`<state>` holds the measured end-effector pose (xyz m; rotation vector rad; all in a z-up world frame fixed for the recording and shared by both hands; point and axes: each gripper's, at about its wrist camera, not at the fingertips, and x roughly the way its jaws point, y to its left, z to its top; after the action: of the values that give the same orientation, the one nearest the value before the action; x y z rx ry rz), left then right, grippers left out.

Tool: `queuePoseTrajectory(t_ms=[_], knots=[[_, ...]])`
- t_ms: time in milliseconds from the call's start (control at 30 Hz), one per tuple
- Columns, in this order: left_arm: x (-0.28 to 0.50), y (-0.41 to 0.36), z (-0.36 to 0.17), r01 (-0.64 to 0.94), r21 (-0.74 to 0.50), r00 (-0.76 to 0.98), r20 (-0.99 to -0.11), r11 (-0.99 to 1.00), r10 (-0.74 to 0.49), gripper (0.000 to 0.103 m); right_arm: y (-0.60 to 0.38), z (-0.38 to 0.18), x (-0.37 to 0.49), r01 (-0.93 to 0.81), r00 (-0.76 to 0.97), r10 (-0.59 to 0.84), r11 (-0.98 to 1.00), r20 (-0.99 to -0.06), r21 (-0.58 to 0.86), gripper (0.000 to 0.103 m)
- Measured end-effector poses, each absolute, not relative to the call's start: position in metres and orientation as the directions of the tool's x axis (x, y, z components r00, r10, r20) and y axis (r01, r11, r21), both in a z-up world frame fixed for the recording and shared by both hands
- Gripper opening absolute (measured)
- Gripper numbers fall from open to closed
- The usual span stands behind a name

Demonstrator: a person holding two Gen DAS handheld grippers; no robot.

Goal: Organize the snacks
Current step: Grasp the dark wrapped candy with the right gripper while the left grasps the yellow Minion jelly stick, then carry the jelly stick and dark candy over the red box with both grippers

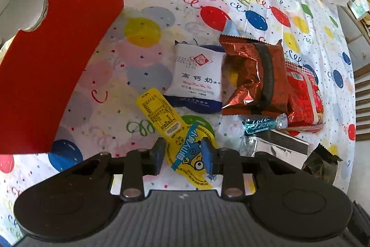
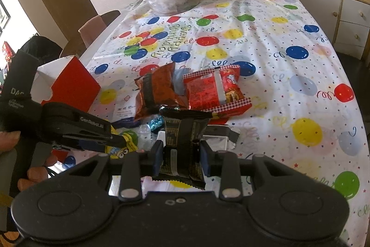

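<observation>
Pinching a yellow snack packet (image 1: 185,149) between its fingers, the left gripper (image 1: 183,154) is holding it over the worktop (image 1: 289,4); the right gripper (image 2: 181,157) is clamping a black packet (image 2: 182,142).

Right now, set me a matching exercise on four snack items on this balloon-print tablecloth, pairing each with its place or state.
Things:
1. flat yellow cartoon-print pouch
2. black foil snack packet
3. white pillow-shaped milk biscuit pack
4. red cardboard box

Places or states:
A. lies on the cloth between the yellow pouch and the brown foil bag
B. clamped in the right gripper
C. stands open at the left edge of the pile
D. clamped in the left gripper

Pairs: 1-D, 2-B, 3-A, 4-C
</observation>
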<state>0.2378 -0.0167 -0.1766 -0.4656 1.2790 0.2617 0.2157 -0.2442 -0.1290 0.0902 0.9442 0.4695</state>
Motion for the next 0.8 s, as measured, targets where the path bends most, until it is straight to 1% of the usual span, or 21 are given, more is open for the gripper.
queuePoseTrajectory(t_ms=[67,133,200,400,600,700,800], knots=[[0.240,-0.020,-0.177,-0.453,-0.191,0.263,-0.962,0.871,-0.074,0.041,-0.243,-0.128,0.214,-0.350,0.497,0.426,0.896,-0.756,0.274,0.032],[0.241,-0.021,-0.179,-0.485,-0.194,0.247,-0.966,0.853,-0.079,0.057,-0.244,-0.127,0.213,-0.347,0.501,0.425,0.897,-0.754,0.275,0.032],[0.241,-0.024,-0.178,-0.495,-0.200,0.250,-0.965,0.846,-0.082,0.057,-0.247,-0.127,0.212,-0.339,0.504,0.425,0.898,-0.752,0.281,0.032],[0.251,-0.039,-0.181,-0.507,-0.119,0.214,-0.977,0.854,-0.009,0.058,-0.263,-0.131,0.209,-0.305,0.512,0.415,0.906,-0.752,0.292,0.032],[0.257,-0.041,-0.181,-0.533,-0.092,0.201,-0.979,0.841,0.020,0.058,-0.277,-0.134,0.209,-0.275,0.519,0.408,0.912,-0.751,0.304,0.032],[0.257,-0.043,-0.181,-0.518,-0.078,0.205,-0.978,0.852,0.035,0.058,-0.280,-0.135,0.208,-0.270,0.519,0.407,0.912,-0.752,0.308,0.032],[0.254,-0.041,-0.181,-0.507,-0.087,0.221,-0.975,0.858,0.032,0.056,-0.282,-0.136,0.208,-0.269,0.518,0.409,0.912,-0.751,0.311,0.032]])
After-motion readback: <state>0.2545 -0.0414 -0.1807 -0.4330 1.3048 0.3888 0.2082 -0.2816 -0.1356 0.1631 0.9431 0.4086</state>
